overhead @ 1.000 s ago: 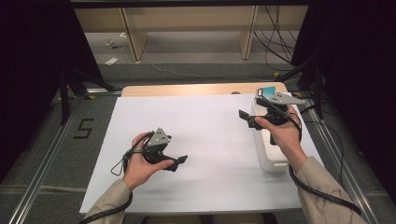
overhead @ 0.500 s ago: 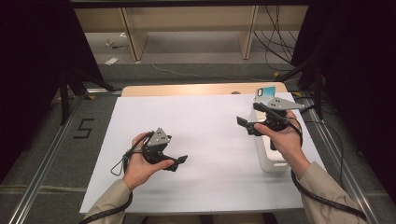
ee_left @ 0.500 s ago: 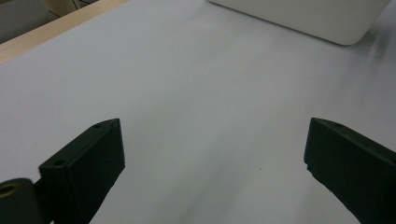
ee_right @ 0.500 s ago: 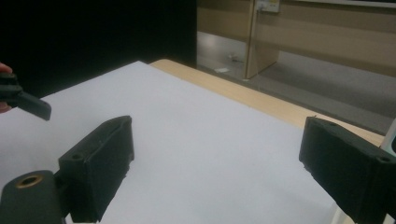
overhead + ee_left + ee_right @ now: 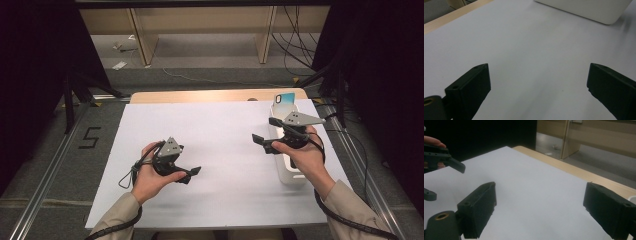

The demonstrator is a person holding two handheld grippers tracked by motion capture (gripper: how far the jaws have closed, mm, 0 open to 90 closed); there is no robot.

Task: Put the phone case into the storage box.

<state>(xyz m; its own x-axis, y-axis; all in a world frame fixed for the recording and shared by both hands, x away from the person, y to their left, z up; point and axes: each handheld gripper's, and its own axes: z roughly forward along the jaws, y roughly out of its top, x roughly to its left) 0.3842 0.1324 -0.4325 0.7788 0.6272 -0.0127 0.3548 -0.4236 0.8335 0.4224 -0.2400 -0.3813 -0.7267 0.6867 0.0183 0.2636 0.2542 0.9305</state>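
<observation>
My left gripper (image 5: 191, 175) rests low over the white sheet (image 5: 225, 150) at the near left, held in a hand. Its jaws stand wide apart with nothing between them (image 5: 538, 72). My right gripper (image 5: 266, 130) hovers at the right, beside a long white tray (image 5: 291, 176), and points left across the sheet. It is open too, with only bare sheet between its jaws (image 5: 540, 192). A phone-like slab with a teal face (image 5: 285, 99) stands at the tray's far end.
The wooden table edge (image 5: 210, 95) runs along the far side of the sheet. The tray's rounded corner (image 5: 586, 7) lies ahead of the left gripper. The left gripper (image 5: 447, 182) also appears far off in the right gripper view. Shelving and cables stand beyond the table.
The right hand and its gripper have shifted a little toward the near side of the table, along the tray. The left hand has stayed put.
</observation>
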